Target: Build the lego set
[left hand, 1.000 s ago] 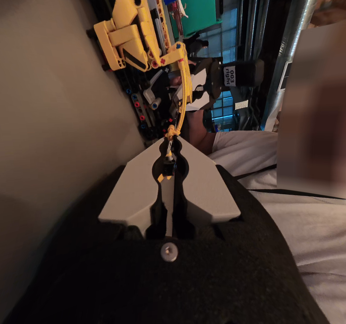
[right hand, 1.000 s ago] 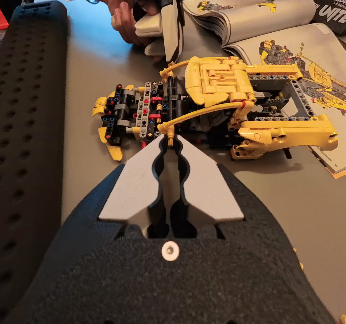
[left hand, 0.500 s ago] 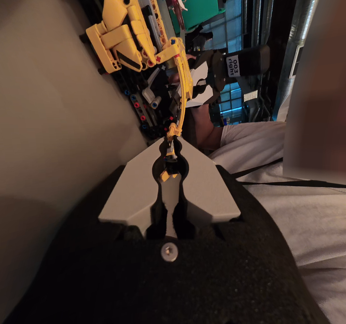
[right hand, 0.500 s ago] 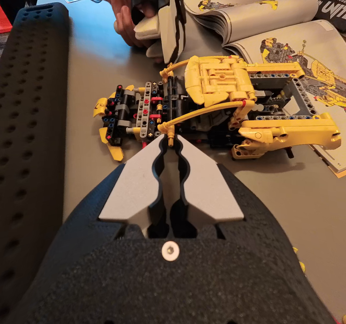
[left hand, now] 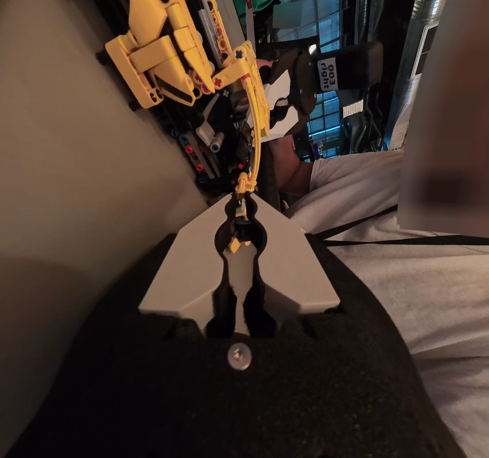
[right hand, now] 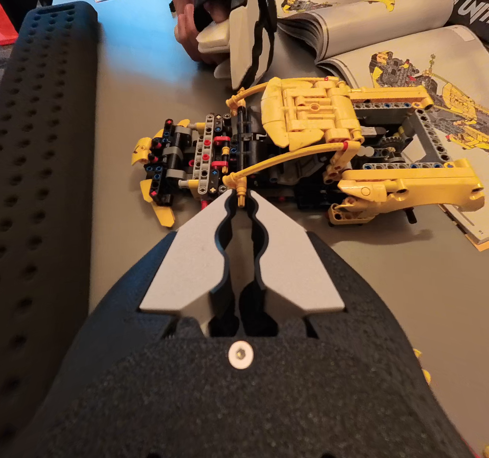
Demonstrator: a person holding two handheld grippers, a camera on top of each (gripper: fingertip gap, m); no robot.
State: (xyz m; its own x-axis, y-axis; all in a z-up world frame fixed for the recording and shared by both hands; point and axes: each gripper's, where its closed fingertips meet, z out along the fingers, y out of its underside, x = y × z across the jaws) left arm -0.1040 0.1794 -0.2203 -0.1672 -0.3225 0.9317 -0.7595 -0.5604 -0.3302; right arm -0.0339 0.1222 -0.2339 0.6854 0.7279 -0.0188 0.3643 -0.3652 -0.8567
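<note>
The yellow and black lego vehicle (right hand: 291, 149) lies on the grey table (right hand: 370, 273). Two thin yellow hoses arch over it. My right gripper (right hand: 240, 199) is shut on the yellow connector at the end of the near hose (right hand: 285, 154), at the model's near side. My left gripper (right hand: 239, 87) stands at the far side, tips on the end of the far hose (right hand: 251, 89). In the left wrist view my left gripper (left hand: 242, 198) is shut on that hose's (left hand: 258, 128) yellow connector, the model (left hand: 169, 56) is beyond it, and the right gripper (left hand: 275, 108) shows behind.
An open instruction booklet (right hand: 397, 56) lies at the back right, partly under the model. A black perforated pad (right hand: 39, 128) runs along the left. A person's hand (right hand: 190, 9) holds the left gripper. Small yellow pieces (right hand: 426, 375) lie at the right edge. My right fingertips sit around 10 centimetres from my left ones.
Both grippers stay shut on the hose ends. The left gripper has shifted slightly nearer the model; the model has not moved on the table.
</note>
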